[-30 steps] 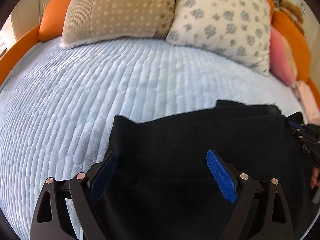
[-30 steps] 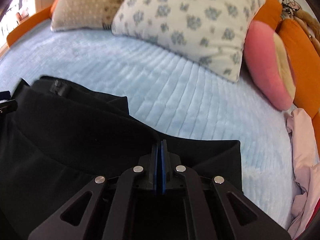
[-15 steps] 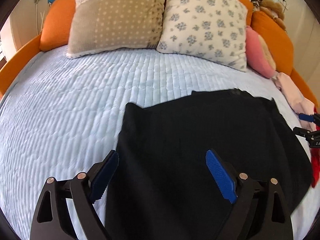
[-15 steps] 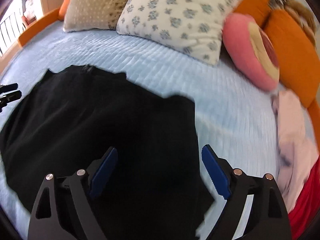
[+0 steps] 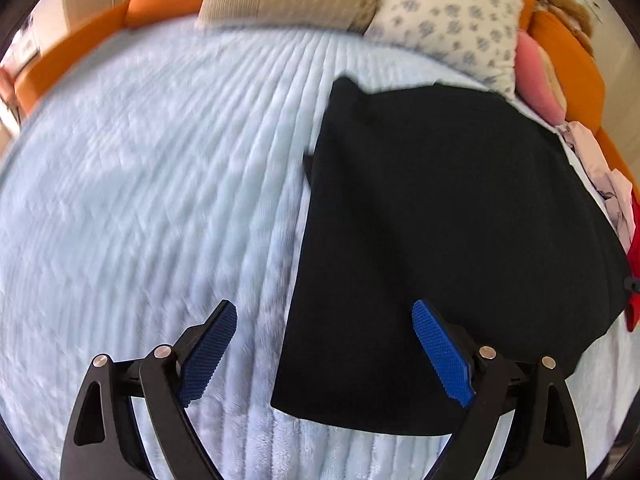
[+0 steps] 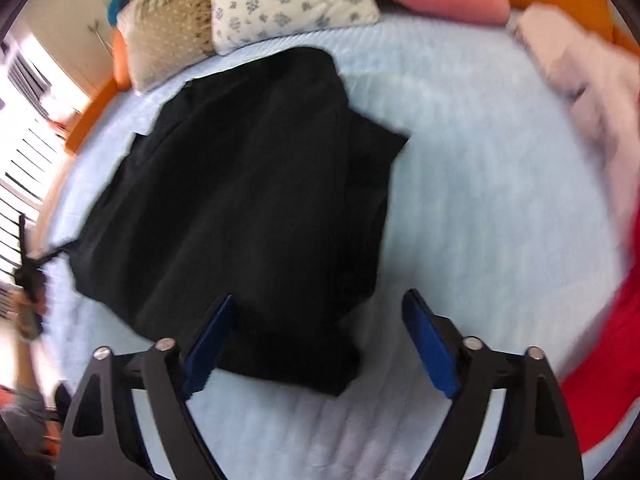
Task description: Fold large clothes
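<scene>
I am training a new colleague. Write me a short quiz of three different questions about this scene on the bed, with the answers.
1. True or false: the black garment is pinched in the right tongs.
2. Which item lies nearest the pink garment? A) red garment B) beige dotted pillow C) window grille
3. Fill in: the black garment rests on a light ____ bedspread.

Key
1. False. Both the right tongs and the left tongs are open and hold nothing; the right jaws have just been closing a little, with nothing gripped.
2. A
3. blue
</scene>
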`<state>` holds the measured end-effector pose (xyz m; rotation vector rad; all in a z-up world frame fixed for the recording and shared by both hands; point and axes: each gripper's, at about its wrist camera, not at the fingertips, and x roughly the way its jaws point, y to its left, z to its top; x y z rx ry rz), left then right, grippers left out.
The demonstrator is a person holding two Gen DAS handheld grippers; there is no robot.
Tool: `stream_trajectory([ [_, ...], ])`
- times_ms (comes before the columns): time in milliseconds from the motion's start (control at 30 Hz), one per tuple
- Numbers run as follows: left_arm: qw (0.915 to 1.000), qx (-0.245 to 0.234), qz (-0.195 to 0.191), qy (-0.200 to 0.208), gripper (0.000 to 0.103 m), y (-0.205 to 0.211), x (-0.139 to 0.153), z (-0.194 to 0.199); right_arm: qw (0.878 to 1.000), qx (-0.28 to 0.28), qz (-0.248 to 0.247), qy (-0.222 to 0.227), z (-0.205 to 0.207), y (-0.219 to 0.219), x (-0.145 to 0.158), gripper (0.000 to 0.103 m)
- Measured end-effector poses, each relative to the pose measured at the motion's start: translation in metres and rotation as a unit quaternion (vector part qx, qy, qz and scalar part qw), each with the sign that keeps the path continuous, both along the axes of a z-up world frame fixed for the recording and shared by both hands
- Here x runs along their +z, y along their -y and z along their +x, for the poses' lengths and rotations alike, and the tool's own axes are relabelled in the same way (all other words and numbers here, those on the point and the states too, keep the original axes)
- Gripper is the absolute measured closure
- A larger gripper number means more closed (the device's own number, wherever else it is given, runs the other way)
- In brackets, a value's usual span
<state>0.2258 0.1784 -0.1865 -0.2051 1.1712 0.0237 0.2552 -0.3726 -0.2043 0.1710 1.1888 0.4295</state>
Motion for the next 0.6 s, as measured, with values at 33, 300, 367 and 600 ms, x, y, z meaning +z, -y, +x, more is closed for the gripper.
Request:
stream_trajectory([
  [33,0.9999,0.001,-0.011,-0.002,0.012,-0.001,-0.005,-0.001,1.0,0.001,0.014,-0.004,-0.001,-0.001,-0.003,0.03],
  [300,0.9951,0.01,-0.099,0.001,0.047,0.008,-0.024,-0.003,1.0,0.018,-0.005,-0.001,0.002,-0.026,-0.013,0.059],
  [367,0.9948,0.008,-0.102,0.004,0.063,0.011,-0.021,-0.004,1.0,0.022,-0.004,0.007,-0.001,-0.027,-0.01,0.067],
  [600,0.9953,-0.019,-0.094,0.014,0.085,0.013,0.011,-0.004,0.998,0.037,-0.013,0.039,-0.004,-0.032,0.019,0.08],
])
